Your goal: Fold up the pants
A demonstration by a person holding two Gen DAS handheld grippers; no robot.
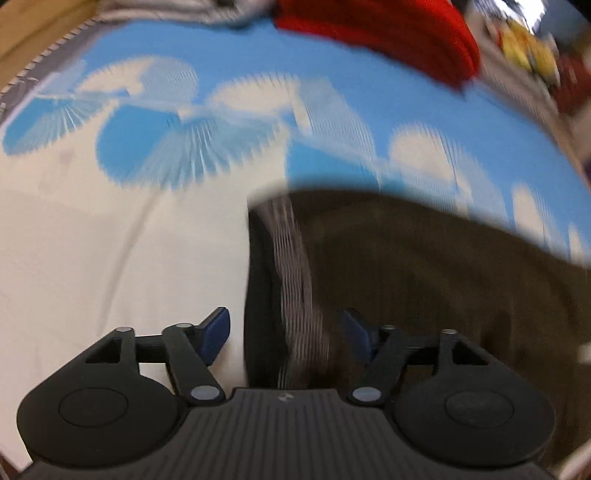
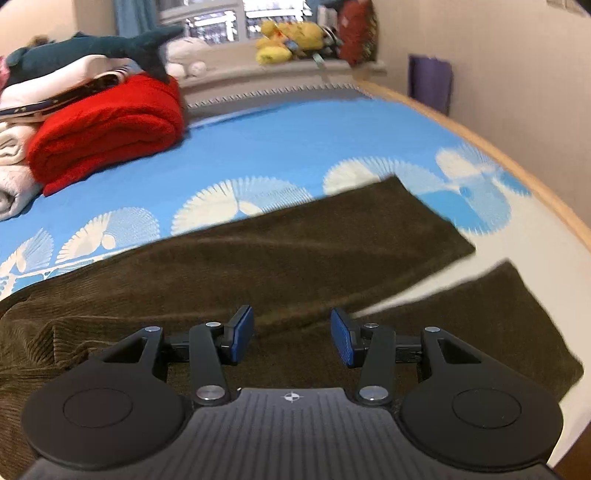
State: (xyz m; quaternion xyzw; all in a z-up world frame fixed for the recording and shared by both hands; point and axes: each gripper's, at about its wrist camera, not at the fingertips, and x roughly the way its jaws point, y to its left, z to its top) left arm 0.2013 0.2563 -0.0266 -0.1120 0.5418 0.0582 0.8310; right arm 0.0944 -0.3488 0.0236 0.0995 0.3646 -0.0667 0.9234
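Left wrist view: badly blurred. Left gripper (image 1: 286, 338) apart, nothing between the blue pads (image 1: 216, 334); below and past it, the waist end of the brown pants (image 1: 424, 277) with its pale striped band (image 1: 295, 295), lying on the blue-and-white bedsheet (image 1: 110, 240). Red blanket (image 1: 388, 33) near the far edge of the sheet. Risk here: closing down blind and catching sheet together with the waistband, or only the top layer, so the fold drags crooked.

Right wrist view: sharp. Right gripper (image 2: 291, 338) half apart, holding nothing, hovering over the pants (image 2: 295, 258) about where the two legs split. Legs spread in a V toward the wooden bed edge (image 2: 517, 155), bare sheet (image 2: 295, 147) showing between them; fabric bunched at lower left. Likely trouble: folding before the legs lie one on the other would lock in the gap and the wrinkles; thick corduroy may slip from a shallow pinch; the outer cuff, near the edge, could slide off if pulled that way. Blanket (image 2: 110, 125) and plush shark (image 2: 92, 46) well apart, no obstacle.
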